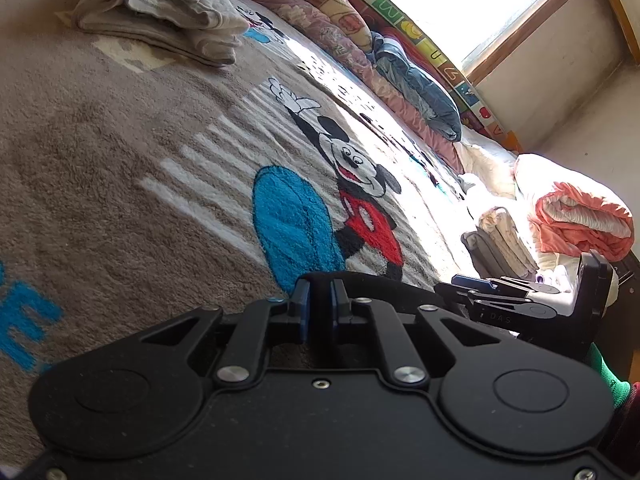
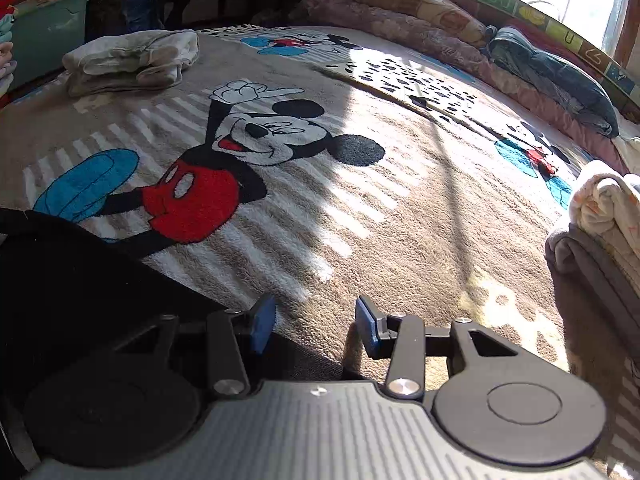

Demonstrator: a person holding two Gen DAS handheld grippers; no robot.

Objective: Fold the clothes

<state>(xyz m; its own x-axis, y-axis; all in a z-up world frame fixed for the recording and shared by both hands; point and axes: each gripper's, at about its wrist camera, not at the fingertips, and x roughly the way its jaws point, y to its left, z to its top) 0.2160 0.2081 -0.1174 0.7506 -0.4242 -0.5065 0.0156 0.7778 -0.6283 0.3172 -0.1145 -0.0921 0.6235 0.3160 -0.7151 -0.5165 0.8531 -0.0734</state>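
At the far left of the bed, a folded stack of off-white quilted clothes (image 2: 132, 62) lies on the grey fleece blanket with the cartoon mouse print (image 2: 400, 232). In the near left a black fabric garment (image 2: 76, 276) lies spread on the blanket, its edge running to the left claw (image 1: 319, 312). That claw's blue-padded jaws stand almost together, pinching a fold of the black cloth that rises between them. To the right of it, the right claw (image 2: 316, 322) sits low over the bare blanket with its jaws apart and nothing between them; the black garment reaches only to its left finger. In the left wrist view this same claw shows side-on at the near right. Along the far side, rolled pink and tan floral quilts (image 1: 320, 12) and a dark blue padded bundle (image 2: 560, 76) line the bed edge under a sunlit window (image 1: 476, 4). At the right edge lies a pile of folded cream and grey fabric (image 2: 596, 232), with a rolled orange quilt (image 1: 580, 220) beyond it.
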